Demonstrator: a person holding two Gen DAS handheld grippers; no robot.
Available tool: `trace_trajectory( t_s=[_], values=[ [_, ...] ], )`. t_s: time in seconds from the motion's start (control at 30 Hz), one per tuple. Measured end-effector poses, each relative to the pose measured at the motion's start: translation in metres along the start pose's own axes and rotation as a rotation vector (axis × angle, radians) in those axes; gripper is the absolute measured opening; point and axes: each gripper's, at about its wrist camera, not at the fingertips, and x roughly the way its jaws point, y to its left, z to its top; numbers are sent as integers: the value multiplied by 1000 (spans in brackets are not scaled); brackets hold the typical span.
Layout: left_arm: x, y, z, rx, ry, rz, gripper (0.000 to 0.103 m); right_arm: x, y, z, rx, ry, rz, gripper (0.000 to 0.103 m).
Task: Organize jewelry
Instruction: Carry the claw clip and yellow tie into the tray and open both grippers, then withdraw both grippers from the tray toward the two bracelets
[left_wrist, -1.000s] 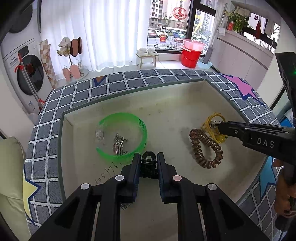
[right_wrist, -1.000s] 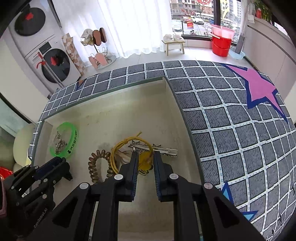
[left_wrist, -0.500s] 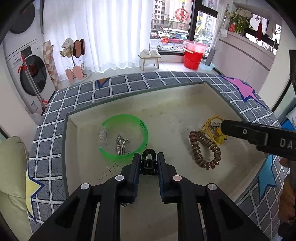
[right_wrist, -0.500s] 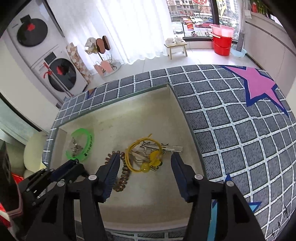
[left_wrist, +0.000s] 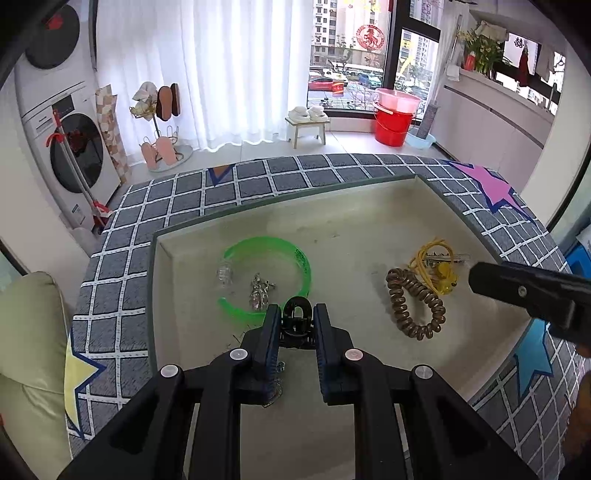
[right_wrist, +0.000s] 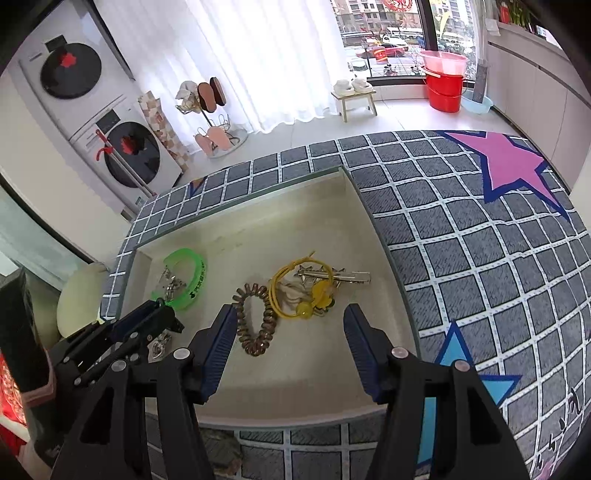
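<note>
A: L to R, quick. Where's everything?

B: Far left of the tray: green bangle lying flat, w/ a silver trinket and a small clear piece inside its ring. Looks like that's the sorted pile.

A: Left tongs?

B: Left gripper narrow, clamped on a small black clip, held just at the near edge of the bangle. Can't tell if it's touching the tray floor.

A: Middle?

B: Brown coil hair tie flat on the tray, apart from the green group. Just right of it, touching or nearly, a tangle: yellow elastic loop, yellow bead bits, and a silver star hair clip poking out toward the right wall.

A: Right tongs?

B: Right gripper wide open, empty, hovering on the near side of coil + yellow tangle. Nothing btwn the fingers.

A: So progress?

B: My guess: partway, maybe a third. Two small pcs in the bangle, black clip about to join them. Left to do: coil, yellow loop, star clip, all loose on the right half. The tangle may come up as one clump, so the grab needs care.
</note>
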Motion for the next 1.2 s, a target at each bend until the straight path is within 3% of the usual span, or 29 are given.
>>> trace_trajectory(
  t_s=[0.17, 0.27, 0.57, 0.6, 0.63, 0.7, 0.77, 0.87, 0.93, 1.0, 1.1, 1.2],
  values=[
    [-4, 0, 1, -3, -7, 3, 33, -8, 2, -5, 5, -3, 8, 64],
    [-5, 1, 1, -6, -7, 6, 33, -13, 0, -8, 16, -5, 16, 71],
    [-8, 6, 1, -30, -11, 10, 33, -25, -2, -17, 34, -12, 16, 71],
    [-9, 7, 1, -31, -12, 13, 55, -26, -2, -18, 35, -12, 17, 71],
    [-10, 8, 1, -34, -12, 19, 103, -27, -2, -18, 36, -13, 17, 71],
    [-20, 10, 0, -49, -65, 46, 103, -30, -2, -19, 36, -16, 18, 71],
    [-27, 8, 3, -42, -60, 31, 103, -33, -1, -20, 33, -19, 16, 72],
    [-38, 9, 6, -39, -70, 47, 103, -38, 0, -22, 34, -31, 35, 86],
    [-45, 10, 5, -38, -73, 50, 103, -45, 2, -25, 30, -50, 46, 87],
    [-54, 11, 2, -36, -76, 56, 103, -52, 3, -27, 26, -74, 52, 103],
    [-61, 12, -5, -37, -75, 60, 103, -66, 7, -33, 17, -120, 58, 103],
    [-71, 14, -10, -38, -81, 52, 103, -71, 10, -38, 0, -102, 50, 103]
  ],
)
